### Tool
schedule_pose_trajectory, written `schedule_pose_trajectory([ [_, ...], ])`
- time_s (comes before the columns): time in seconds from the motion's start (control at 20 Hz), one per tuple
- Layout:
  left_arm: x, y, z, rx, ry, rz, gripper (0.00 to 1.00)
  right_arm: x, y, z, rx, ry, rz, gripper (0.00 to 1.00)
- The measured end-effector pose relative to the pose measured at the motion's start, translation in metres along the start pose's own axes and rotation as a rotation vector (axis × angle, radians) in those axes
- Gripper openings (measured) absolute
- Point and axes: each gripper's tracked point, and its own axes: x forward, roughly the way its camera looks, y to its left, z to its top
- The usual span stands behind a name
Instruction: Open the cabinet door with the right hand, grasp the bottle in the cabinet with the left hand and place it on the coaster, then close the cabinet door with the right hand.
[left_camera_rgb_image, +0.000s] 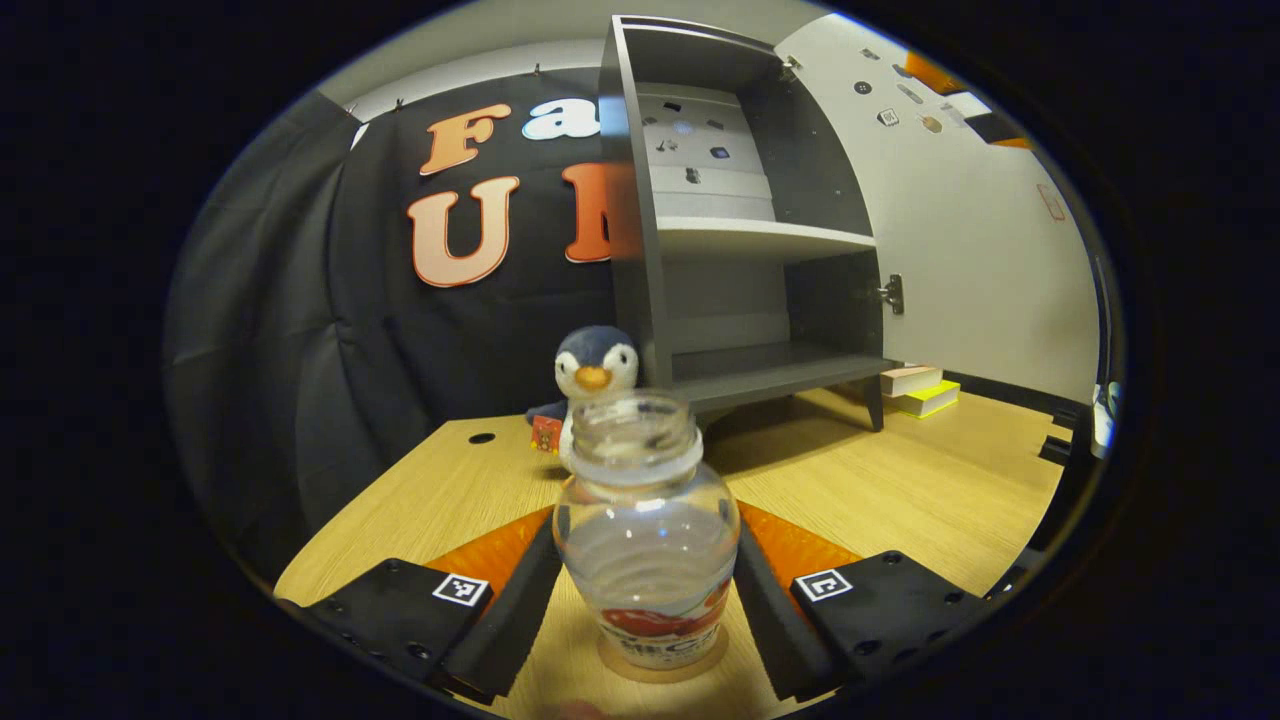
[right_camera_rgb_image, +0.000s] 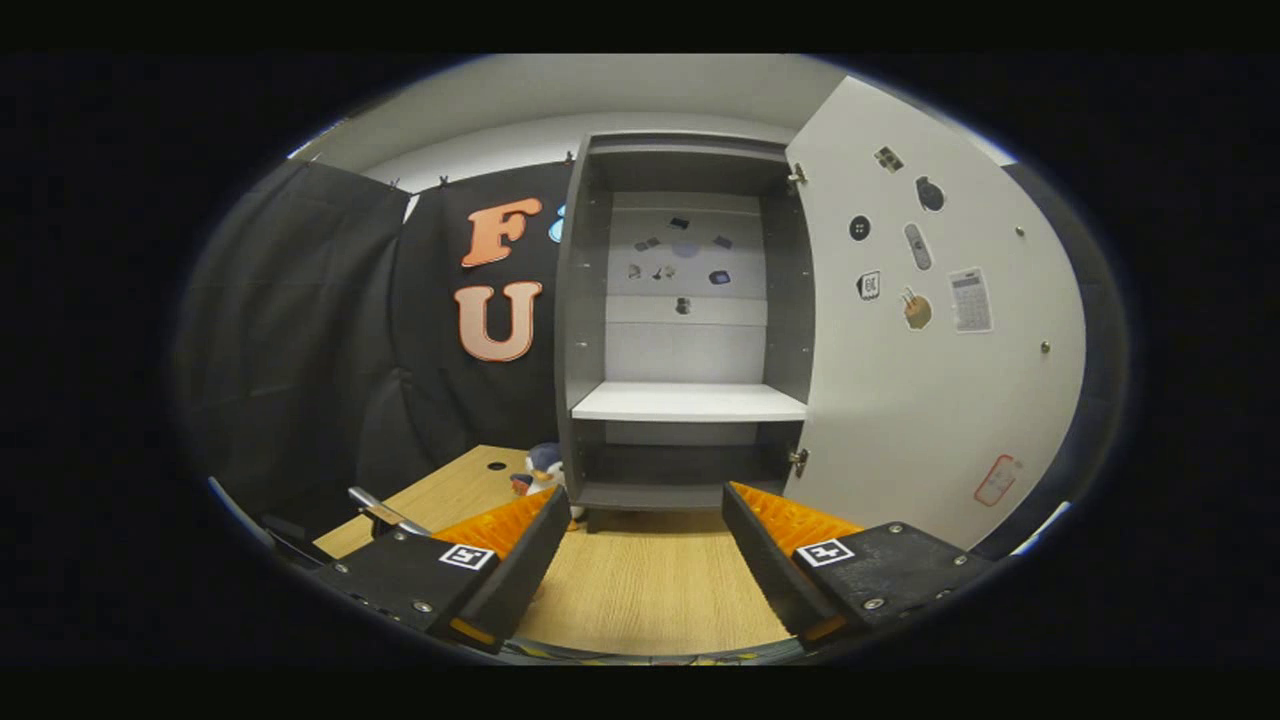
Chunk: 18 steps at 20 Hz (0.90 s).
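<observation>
Left hand-held gripper (left_camera_rgb_image: 648, 590): its two fingers flank the bottle (left_camera_rgb_image: 646, 530) on either side, apparently touching its clear body. Whether they press it or have begun to let go cannot be told from the left gripper view. The bottle stands upright, long axis vertical, mouth uncapped, with its base on the coaster (left_camera_rgb_image: 664, 668), a thin tan disc showing under it on the bench (left_camera_rgb_image: 900, 480). Judgement: the placing step is at or near its end; what remains is release and the closing of the door.

Right hand-held gripper (right_camera_rgb_image: 640, 560): jaws spread wide, nothing between them, held above the bench and facing the cabinet (right_camera_rgb_image: 585, 330) head-on. The cabinet door (right_camera_rgb_image: 930, 400) stands swung fully open on hinges at the cabinet's right edge, lying ahead and to the right of this gripper. The right hand is the nearer to the door and is clear to reach it. The shelves inside are bare.

A toy penguin (left_camera_rgb_image: 595, 365) sits on the bench just behind the bottle, beside the cabinet's left wall. Books (left_camera_rgb_image: 920, 390) lie beyond the cabinet's foot.
</observation>
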Motion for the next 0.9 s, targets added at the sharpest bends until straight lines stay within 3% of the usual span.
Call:
schedule_pose_trajectory([
  [0.65,-0.012,-0.011,0.136,-0.009,-0.164,0.016,0.96,-0.039,-0.061,0.022,0.019,-0.101,-0.084,0.94],
  [0.7,-0.015,-0.016,0.147,-0.011,-0.173,0.010,0.95,-0.043,-0.066,0.025,0.018,-0.115,-0.089,0.90],
  [0.75,-0.019,-0.018,0.158,-0.015,-0.187,0.012,0.95,-0.047,-0.072,0.029,0.018,-0.130,-0.092,0.94],
  [0.9,-0.029,-0.028,0.186,-0.020,-0.208,0.016,0.95,-0.062,-0.093,0.043,0.024,-0.180,-0.118,0.94],
])
